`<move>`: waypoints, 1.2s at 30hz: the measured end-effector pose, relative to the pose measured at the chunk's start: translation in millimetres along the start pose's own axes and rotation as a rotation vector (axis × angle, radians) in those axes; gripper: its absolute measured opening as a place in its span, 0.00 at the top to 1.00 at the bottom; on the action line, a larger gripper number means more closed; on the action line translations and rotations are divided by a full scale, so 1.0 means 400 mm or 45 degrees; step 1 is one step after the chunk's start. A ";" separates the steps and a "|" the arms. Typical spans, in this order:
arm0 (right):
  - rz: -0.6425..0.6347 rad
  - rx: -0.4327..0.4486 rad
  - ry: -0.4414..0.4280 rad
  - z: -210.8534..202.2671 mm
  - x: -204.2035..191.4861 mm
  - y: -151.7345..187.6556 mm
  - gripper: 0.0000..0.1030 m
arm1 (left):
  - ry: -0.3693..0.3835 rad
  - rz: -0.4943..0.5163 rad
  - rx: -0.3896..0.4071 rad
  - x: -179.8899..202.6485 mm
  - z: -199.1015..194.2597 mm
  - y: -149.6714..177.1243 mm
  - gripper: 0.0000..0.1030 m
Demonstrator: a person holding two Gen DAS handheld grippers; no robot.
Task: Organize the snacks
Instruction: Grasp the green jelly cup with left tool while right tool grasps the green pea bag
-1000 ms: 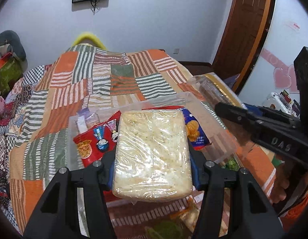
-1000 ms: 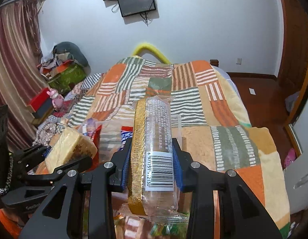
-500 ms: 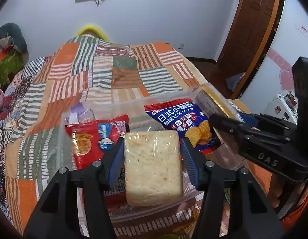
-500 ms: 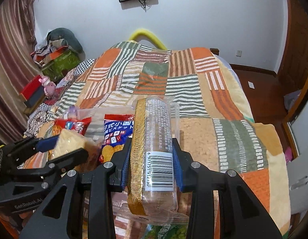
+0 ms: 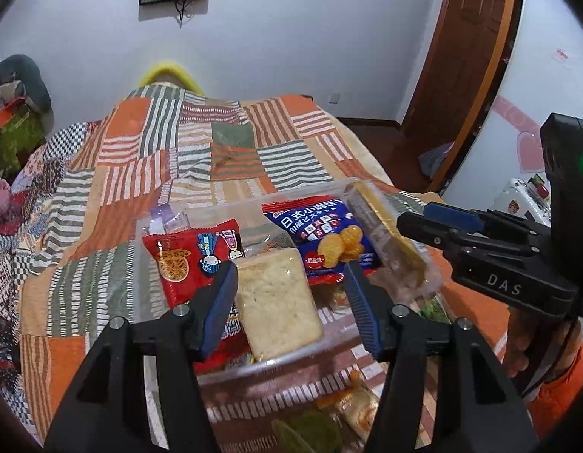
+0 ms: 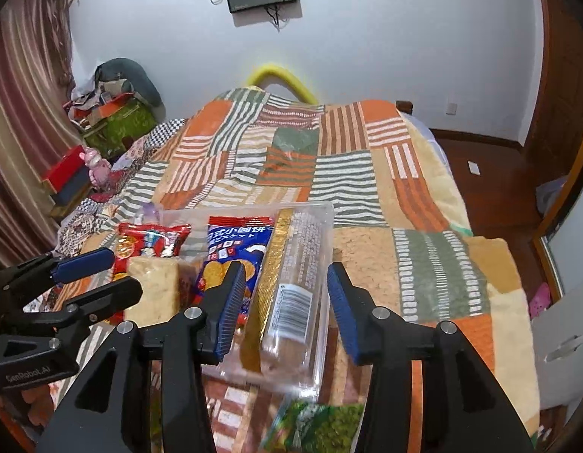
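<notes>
Both tools stand wide apart, holding nothing. Between the left tool's (image 5: 289, 302) jaws the pale wrapped rice-cake block (image 5: 276, 302) leans on the clear plastic bin's (image 5: 291, 368) near wall; between the right tool's (image 6: 284, 309) jaws the long clear-wrapped biscuit sleeve with gold edge (image 6: 287, 294) overhangs that wall. Either could tip out onto the bed's patchwork quilt (image 6: 367, 173) if nudged on withdrawal.

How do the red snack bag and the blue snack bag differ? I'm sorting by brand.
The red snack bag lies at the bin's left and shows cartoon figures; the blue snack bag lies right of it and shows round golden crackers. Both lie flat inside the clear bin, partly covered by other packs.
</notes>
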State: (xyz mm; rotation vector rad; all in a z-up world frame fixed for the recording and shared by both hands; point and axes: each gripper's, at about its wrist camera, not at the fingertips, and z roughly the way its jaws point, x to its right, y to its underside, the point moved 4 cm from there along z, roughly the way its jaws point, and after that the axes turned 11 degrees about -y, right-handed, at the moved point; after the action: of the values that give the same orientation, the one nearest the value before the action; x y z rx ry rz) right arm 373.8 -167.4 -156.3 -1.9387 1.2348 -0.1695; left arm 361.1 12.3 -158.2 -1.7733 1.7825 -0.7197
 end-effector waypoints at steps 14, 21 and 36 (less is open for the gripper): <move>-0.073 0.045 0.011 -0.127 -0.028 0.069 0.45 | -0.034 0.028 -0.017 -0.017 -0.105 0.109 0.35; -0.082 0.010 0.040 -0.140 -0.017 0.122 0.42 | -0.029 0.002 -0.126 -0.026 -0.082 0.206 0.35; 0.039 -0.154 0.041 -0.067 0.035 0.245 0.39 | 0.055 -0.040 -0.309 0.009 0.016 0.318 0.35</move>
State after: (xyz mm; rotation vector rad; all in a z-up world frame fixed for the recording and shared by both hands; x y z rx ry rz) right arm 299.1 -212.5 -210.4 -2.0261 1.3226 -0.1130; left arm 273.4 8.7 -250.7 -1.9585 1.9435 -0.5775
